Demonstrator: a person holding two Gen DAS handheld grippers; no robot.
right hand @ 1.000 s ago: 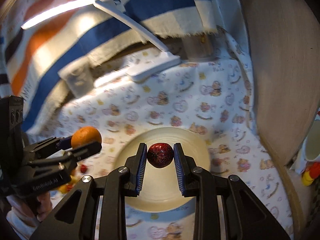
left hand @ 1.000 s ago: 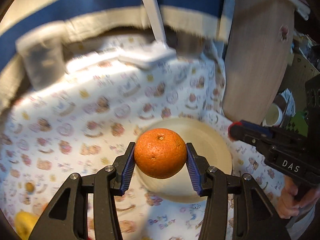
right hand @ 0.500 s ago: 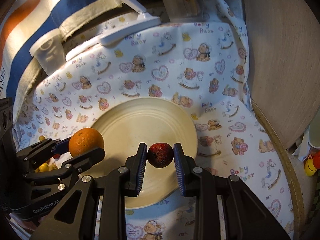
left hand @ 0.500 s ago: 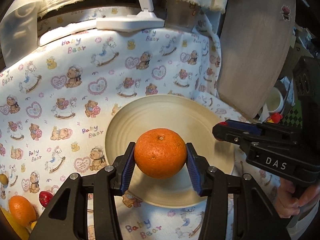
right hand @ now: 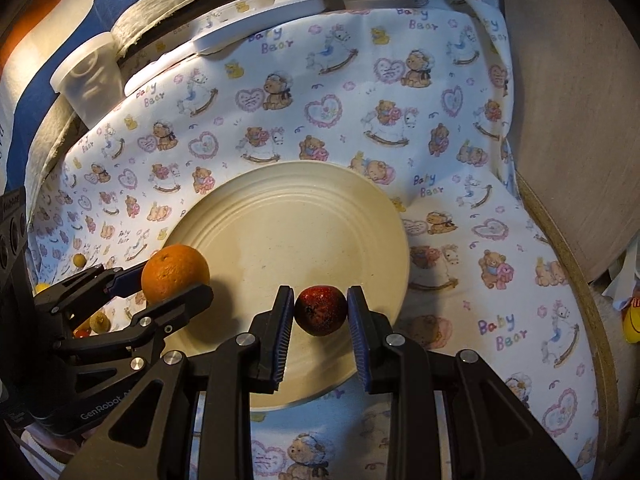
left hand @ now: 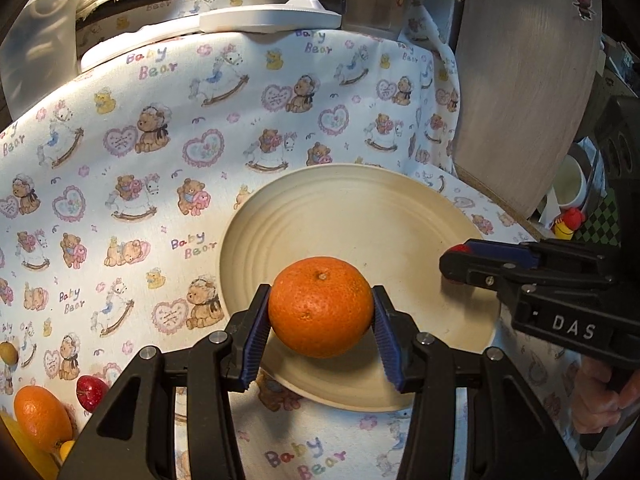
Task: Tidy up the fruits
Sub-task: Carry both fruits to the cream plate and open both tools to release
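Plainly, the plate [right hand: 288, 216] was the landmark for everything. The left gripper [left hand: 320, 312] had its pads clamped on the orange [left hand: 320, 306], which hung over the plate's near-left part. The right gripper [right hand: 320, 312] was pinched tight on a small dark red fruit [right hand: 320, 310] over the plate's near edge. Neither fruit could be seen to rest on the plate, so letting go from there risked a drop and a roll. Both fruits were round, and the plate's rim looked shallow, so the orange might have run off onto the printed cloth [left hand: 160, 140]. The red fruit sat so near the rim that it could have tipped outward. The two grippers also stood close together over the plate, and a careless swing could have knocked one fruit loose.
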